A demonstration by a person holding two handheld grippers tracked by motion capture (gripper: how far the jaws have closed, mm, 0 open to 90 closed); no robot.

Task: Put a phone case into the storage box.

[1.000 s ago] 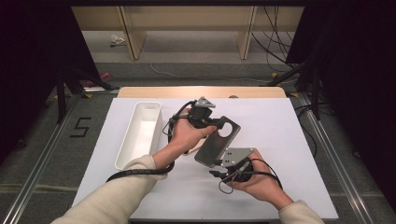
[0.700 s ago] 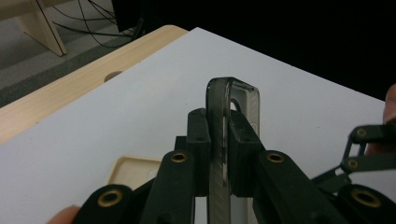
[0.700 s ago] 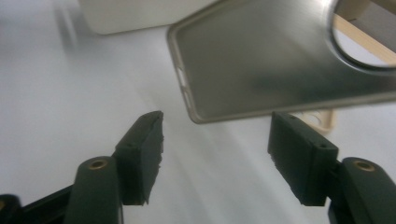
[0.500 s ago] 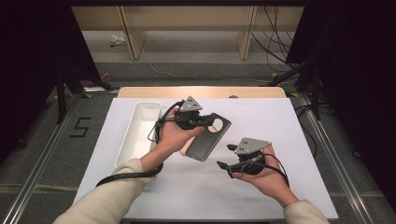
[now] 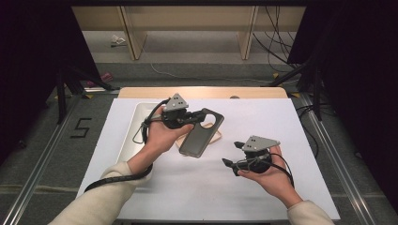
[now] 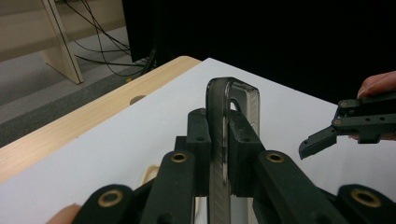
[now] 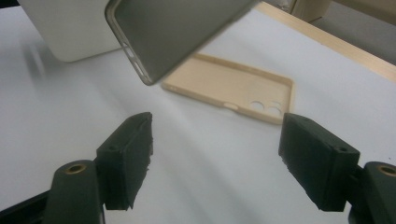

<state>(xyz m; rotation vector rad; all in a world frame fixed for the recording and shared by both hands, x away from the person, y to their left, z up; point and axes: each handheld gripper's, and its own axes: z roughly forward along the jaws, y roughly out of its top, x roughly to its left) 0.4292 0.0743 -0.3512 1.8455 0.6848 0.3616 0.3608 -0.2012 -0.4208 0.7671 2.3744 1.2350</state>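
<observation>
Left gripper (image 5: 199,116) holds the grey case (image 5: 201,136) lifted; right gripper (image 5: 231,157), jaws just opened wide and empty; tan case (image 7: 233,86) left on desk (image 5: 281,126).

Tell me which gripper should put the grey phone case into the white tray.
Left, probably. The left gripper is shut on the grey phone case and sits beside the white tray. The right gripper is open, empty and farther away.

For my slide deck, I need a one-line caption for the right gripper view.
Open right gripper above the white table, facing a beige phone case lying flat and a grey phone case held above it.
</observation>
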